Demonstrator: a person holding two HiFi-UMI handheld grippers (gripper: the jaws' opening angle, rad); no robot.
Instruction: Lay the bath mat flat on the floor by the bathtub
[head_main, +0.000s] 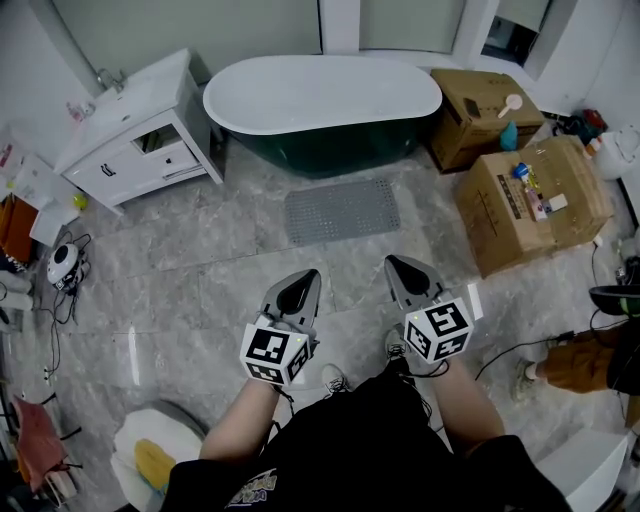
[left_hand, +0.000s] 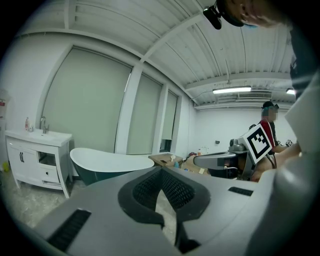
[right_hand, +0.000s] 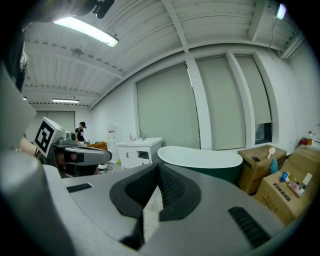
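Grey bath mat (head_main: 342, 210), patterned with a tight grid of small dots, against a floor (head_main: 200, 270) of pale grey tiles veined in white like marble; the bathtub (head_main: 322, 100) is white inside and deep green outside. The vanity cabinet (head_main: 140, 130) is white with dark handles, and the cardboard boxes (head_main: 530, 200) are plain brown. The left gripper (head_main: 303, 283) and right gripper (head_main: 402, 270) are light grey with black, finely ribbed pads (left_hand: 175, 190). Their marker cubes (head_main: 272, 350) are white, printed with black squares, and the person's clothing (head_main: 380, 440) is black.
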